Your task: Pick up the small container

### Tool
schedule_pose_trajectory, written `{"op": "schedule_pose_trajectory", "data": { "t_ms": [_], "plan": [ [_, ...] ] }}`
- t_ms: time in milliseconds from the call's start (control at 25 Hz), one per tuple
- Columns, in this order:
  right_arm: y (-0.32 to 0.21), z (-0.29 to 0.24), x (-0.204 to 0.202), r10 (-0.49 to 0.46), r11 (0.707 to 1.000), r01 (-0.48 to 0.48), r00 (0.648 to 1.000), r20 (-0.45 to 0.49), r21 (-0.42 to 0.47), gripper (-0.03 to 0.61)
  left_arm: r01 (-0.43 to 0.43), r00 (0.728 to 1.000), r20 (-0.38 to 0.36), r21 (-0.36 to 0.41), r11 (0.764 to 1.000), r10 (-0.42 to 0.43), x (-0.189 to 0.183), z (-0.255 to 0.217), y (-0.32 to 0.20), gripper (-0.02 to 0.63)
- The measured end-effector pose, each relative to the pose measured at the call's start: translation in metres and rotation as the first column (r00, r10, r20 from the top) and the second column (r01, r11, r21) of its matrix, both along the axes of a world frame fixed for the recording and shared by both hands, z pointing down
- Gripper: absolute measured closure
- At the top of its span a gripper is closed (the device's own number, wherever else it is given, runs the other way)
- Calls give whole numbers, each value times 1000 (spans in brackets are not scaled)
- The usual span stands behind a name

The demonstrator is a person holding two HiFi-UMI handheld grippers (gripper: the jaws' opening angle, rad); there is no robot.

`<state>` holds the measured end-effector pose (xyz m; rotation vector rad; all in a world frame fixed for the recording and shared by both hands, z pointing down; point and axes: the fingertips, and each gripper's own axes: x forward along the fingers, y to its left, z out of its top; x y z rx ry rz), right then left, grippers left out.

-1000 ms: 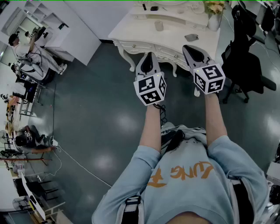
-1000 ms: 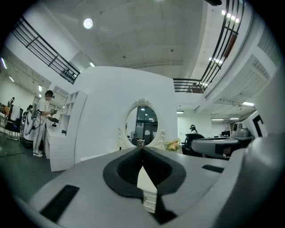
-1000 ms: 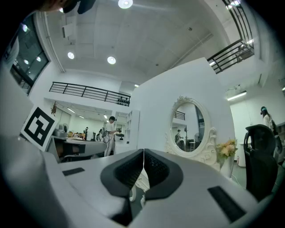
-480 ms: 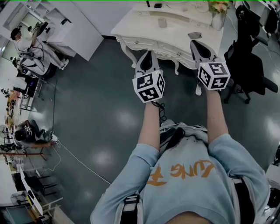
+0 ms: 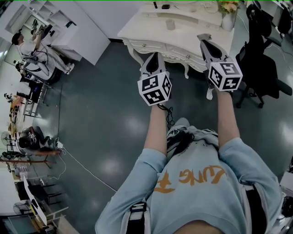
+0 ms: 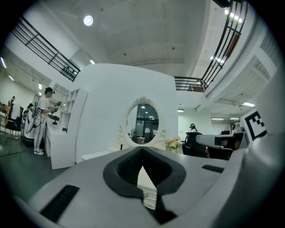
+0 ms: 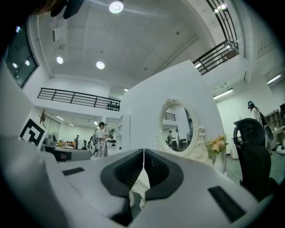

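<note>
A small grey container (image 5: 170,23) stands on the white dressing table (image 5: 151,34) at the top of the head view. Both grippers are held in the air in front of the table's near edge, each with its jaws together and nothing between them. My left gripper (image 5: 154,56) points at the table front, below and left of the container. My right gripper (image 5: 204,38) reaches over the table's right part, right of the container. The jaws meet in the left gripper view (image 6: 142,150) and the right gripper view (image 7: 143,153). The container is hidden in both gripper views.
A vase of flowers (image 5: 226,13) stands at the table's right end, an oval mirror (image 6: 143,124) behind it. A black office chair (image 5: 262,68) is right of the table. White shelving (image 5: 68,27) and people (image 5: 27,50) are at the left. The floor is dark and glossy.
Both grippers have moved forward toward the table. The right one now reaches over the table's edge and covers a flat grey thing that lay there.
</note>
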<state>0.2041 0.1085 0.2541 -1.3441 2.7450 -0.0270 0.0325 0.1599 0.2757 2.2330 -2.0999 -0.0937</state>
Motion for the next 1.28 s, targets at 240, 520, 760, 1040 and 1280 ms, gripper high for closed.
{"op": "schedule_pose_trajectory", "data": {
  "t_ms": [240,520,760,1040,1280],
  "plan": [
    [-14,0,5,0,1000,0,1000,-4,3,551,4,1000,-17,8,1000,-4,-3,-1,-17,591],
    [-35,-6,20,44,999,-44,999,12,7,551,-54,998,25,34,998,53,5,-15,-41,591],
    [-72,-1,10,46,999,-46,999,-3,12,551,-64,998,15,49,997,63,-7,-13,-81,591],
    [-127,26,-18,36,998,-37,999,-26,-44,551,-65,997,-34,-10,998,64,-34,16,-146,591],
    [-175,59,-31,49,991,-55,997,-52,-122,551,-89,993,-91,-89,992,81,-45,55,-200,591]
  ]
}}
